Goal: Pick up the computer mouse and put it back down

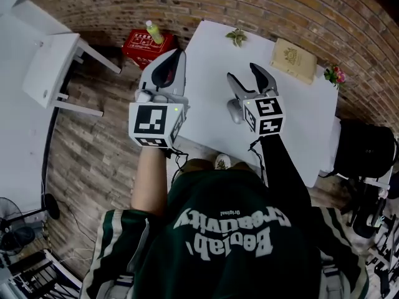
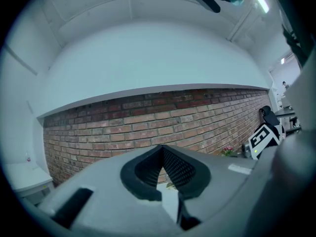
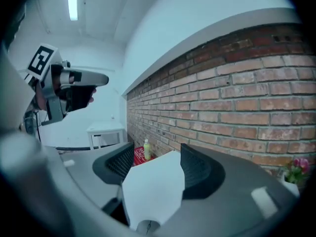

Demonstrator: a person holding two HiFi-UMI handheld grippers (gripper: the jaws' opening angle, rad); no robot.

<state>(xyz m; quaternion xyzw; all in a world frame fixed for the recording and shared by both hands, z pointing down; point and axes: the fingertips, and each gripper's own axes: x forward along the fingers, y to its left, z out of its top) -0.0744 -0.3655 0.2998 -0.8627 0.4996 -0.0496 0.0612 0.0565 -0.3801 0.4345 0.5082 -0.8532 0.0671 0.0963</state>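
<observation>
A grey computer mouse lies on the white table near its front edge. My right gripper is held above it, with nothing between its open jaws. In the right gripper view the jaws frame the bare tabletop, and the mouse peeks in at the bottom edge, below the fingers. My left gripper is raised beside the table's left edge with its jaws together. In the left gripper view its pads meet at the tips and hold nothing.
A tan book and a small plant lie at the table's far side, with pink flowers at the far right corner. A red box with a bottle sits on the floor to the left. A white side table stands further left.
</observation>
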